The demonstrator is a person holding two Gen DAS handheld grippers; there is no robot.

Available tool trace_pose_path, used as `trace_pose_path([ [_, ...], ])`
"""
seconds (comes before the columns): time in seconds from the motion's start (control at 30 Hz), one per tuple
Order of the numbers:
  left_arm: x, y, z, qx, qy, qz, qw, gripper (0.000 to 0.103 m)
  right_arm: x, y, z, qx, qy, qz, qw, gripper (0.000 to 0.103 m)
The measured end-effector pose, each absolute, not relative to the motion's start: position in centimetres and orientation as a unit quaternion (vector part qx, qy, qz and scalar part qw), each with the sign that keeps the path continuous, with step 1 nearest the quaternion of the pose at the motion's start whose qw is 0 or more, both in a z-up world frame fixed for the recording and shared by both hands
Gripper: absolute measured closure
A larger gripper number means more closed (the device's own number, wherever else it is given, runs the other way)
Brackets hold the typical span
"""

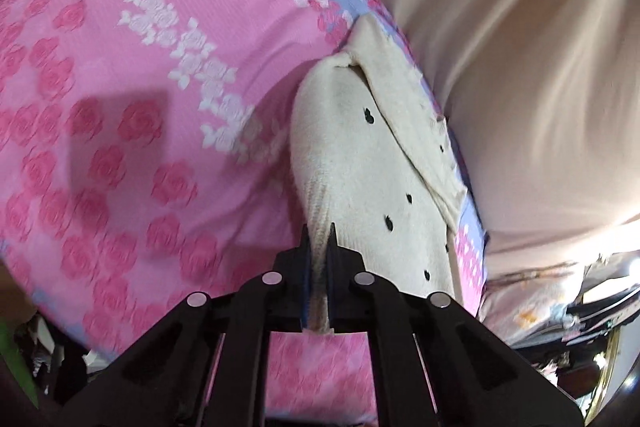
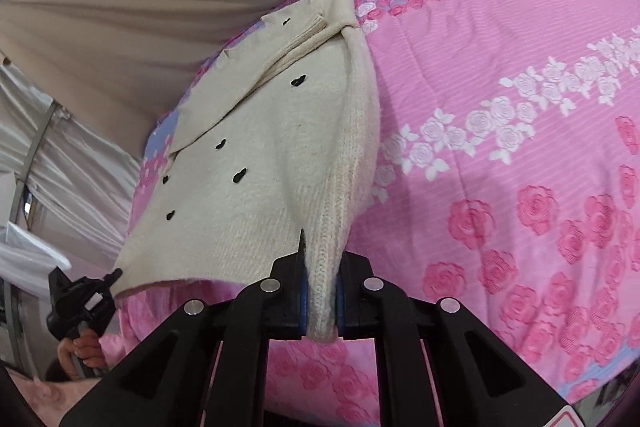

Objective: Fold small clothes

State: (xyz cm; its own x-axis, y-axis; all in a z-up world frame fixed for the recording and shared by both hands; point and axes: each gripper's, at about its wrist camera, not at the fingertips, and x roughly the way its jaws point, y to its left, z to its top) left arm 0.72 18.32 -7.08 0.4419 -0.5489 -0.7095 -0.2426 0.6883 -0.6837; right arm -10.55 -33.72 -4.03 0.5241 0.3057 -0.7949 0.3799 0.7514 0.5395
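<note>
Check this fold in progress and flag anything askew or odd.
The cream knit sweater sits crooked near the pink rose bedsheet edge, its far collar end rumpled and bunched. Both tongs, left and right, pinch its near hem. Nothing looks torn or spilled.

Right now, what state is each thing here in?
Sweater: cream knit with dark spots, near edge raised off the bedspread, far part lying on it.
Left gripper: shut on the sweater's edge.
Right gripper: shut on a knit fold of the sweater.
Bedspread: pink with roses, spread out under the sweater.
Curtain: beige, hanging in folds behind.
</note>
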Motion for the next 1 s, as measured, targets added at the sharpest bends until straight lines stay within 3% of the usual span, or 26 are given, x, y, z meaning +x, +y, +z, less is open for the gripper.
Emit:
trace_pose_path([
  [0.23, -4.0, 18.4, -8.8, -0.362, 0.581, -0.091, 0.723, 0.099, -16.2, -33.1, -5.6, 0.336, 0.551, -0.022, 0.763, 0.096],
  [0.57, -8.1, 19.3, -5.4, -0.337, 0.626, -0.099, 0.696, 0.100, -21.2, -31.5, -3.1, 0.325, 0.607, 0.019, 0.725, 0.096],
  [0.8, 0.1, 17.8, 2.5, -0.352, 0.499, -0.154, 0.777, 0.100, -12.2, -36.9, 3.7, 0.357, 0.443, 0.002, 0.822, 0.096],
  [1.0, 11.4, 13.3, 4.4, -0.311, 0.418, -0.185, 0.834, 0.099, -1.5, -40.1, 4.1, 0.362, 0.356, -0.007, 0.862, 0.096],
])
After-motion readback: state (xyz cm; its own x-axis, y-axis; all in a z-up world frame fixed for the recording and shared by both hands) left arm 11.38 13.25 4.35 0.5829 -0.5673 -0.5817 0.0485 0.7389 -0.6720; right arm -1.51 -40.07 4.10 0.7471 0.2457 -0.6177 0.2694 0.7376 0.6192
